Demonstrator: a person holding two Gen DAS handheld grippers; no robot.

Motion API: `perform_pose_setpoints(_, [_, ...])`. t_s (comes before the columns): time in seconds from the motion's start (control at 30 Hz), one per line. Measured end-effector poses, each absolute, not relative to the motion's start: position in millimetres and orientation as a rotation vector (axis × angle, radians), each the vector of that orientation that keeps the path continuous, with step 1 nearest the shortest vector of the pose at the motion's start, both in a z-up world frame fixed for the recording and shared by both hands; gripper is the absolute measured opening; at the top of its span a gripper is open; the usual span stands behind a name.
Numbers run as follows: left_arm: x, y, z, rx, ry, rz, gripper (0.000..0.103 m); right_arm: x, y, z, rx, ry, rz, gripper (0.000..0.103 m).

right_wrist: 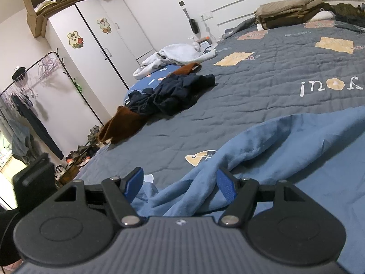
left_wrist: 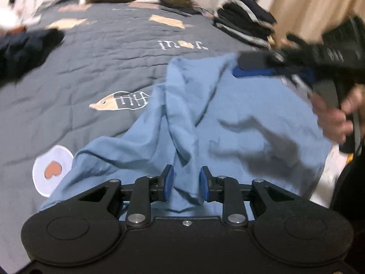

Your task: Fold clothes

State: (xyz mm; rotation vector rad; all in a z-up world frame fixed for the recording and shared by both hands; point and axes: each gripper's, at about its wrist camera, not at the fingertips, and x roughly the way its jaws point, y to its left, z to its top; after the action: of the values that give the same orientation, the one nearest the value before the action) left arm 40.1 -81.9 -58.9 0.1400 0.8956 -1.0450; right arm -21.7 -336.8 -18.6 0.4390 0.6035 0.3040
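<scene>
A light blue shirt [left_wrist: 239, 114] lies crumpled on the grey quilted bed [left_wrist: 102, 68]. My left gripper [left_wrist: 186, 183] sits low over its near part, blue pads a narrow gap apart, with a ridge of the cloth running between them. My right gripper [left_wrist: 248, 67] reaches in from the right over the shirt's far edge, held by a hand [left_wrist: 330, 118]. In the right wrist view that right gripper [right_wrist: 180, 183] is wide open, and a bunched fold of the blue shirt [right_wrist: 285, 141] lies between its fingers [right_wrist: 225, 187]. The left wrist view is blurred.
A dark navy heap [right_wrist: 175, 93] lies mid-bed beside a brown garment [right_wrist: 123, 125] and a pale grey one [right_wrist: 173, 54]. A folded dark stack [left_wrist: 246, 22] and a khaki folded pile [right_wrist: 292, 11] sit at the far end. A white wardrobe [right_wrist: 91, 45] and clothes rack [right_wrist: 34, 80] stand beyond the bed.
</scene>
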Motion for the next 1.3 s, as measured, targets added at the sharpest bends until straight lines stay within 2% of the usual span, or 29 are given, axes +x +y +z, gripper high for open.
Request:
perform_pose_setpoints(0.1, [47.2, -79.5, -60.7, 0.090, 0.900, -1.012, 0.025, -21.2, -338.2, -18.4, 0.448, 0.602, 0.301, 0.070])
perform_pose_setpoints(0.17, [45.4, -85.7, -63.5, 0.131, 0.892, -0.995, 0.019, -20.6, -339.0, -19.1, 0.453, 0.604, 0.297, 0.070])
perform_pose_setpoints(0.53, [-14.5, -140.4, -78.4, 0.371, 0.879, -1.191, 0.020, -19.8, -338.8, -18.3, 0.451, 0.609, 0.302, 0.070])
perform_pose_setpoints(0.93, [17.7, -98.9, -66.2, 0.176, 0.941, -1.090, 0.021, -20.6, -339.3, -17.0, 0.459, 0.599, 0.305, 0.070])
perform_pose_setpoints(1.03, [27.4, -88.0, -64.2, 0.127, 0.960, -1.057, 0.030, -20.6, -337.1, -16.4, 0.453, 0.600, 0.312, 0.070])
perform_pose_setpoints(1.07, [27.8, -89.5, -66.1, 0.112, 0.974, -1.060, 0.042, -20.6, -336.8, -16.5, 0.451, 0.601, 0.313, 0.070])
perform_pose_setpoints(1.1, [27.2, -93.2, -68.7, 0.100, 0.988, -1.071, 0.049, -20.6, -336.5, -16.7, 0.449, 0.602, 0.314, 0.070])
perform_pose_setpoints(1.17, [25.5, -99.7, -73.4, 0.087, 1.000, -1.088, 0.049, -20.8, -336.8, -16.7, 0.449, 0.604, 0.314, 0.070])
perform_pose_setpoints(1.23, [24.5, -106.0, -76.8, 0.098, 0.994, -1.097, 0.037, -21.1, -337.2, -16.8, 0.450, 0.606, 0.313, 0.070])
perform_pose_setpoints(1.27, [24.6, -108.9, -78.3, 0.112, 0.996, -1.097, 0.015, -21.2, -337.8, -16.9, 0.451, 0.606, 0.311, 0.070])
perform_pose_setpoints(1.3, [25.4, -110.5, -78.7, 0.126, 0.995, -1.093, 0.010, -21.3, -338.6, -16.9, 0.454, 0.606, 0.309, 0.070])
